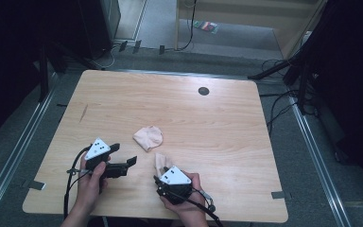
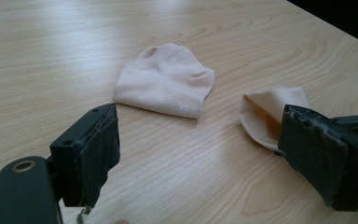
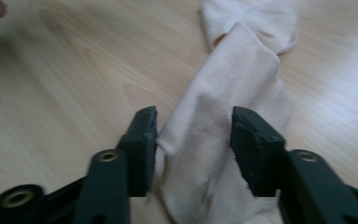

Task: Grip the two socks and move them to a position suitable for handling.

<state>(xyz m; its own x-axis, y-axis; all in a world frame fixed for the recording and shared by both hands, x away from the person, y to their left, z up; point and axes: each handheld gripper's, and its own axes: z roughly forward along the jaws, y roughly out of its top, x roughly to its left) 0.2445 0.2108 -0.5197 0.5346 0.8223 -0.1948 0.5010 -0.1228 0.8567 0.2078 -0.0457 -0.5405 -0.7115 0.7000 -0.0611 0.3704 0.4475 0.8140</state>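
While the left gripper (image 1: pixel 123 157) hovers with jaws wide apart near the bench's (image 1: pixel 217 127) front-left part, the right gripper (image 3: pixel 193 130) straddles one pale sock (image 3: pixel 233 93), jaws parted around it; a folded sock (image 1: pixel 148 137) lies mid-bench.

Table (image 1: pixel 227 123) — light wood grain, one dark round spot. Both socks (image 1: pixel 148 137) (image 1: pixel 161 161) — pale peach; folded one bears a small white mark. Gripper jaws black, top plates white with dark dots.

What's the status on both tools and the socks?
Left tool open, empty. Right tool open, straddling near sock. Far sock lies apart, untouched.
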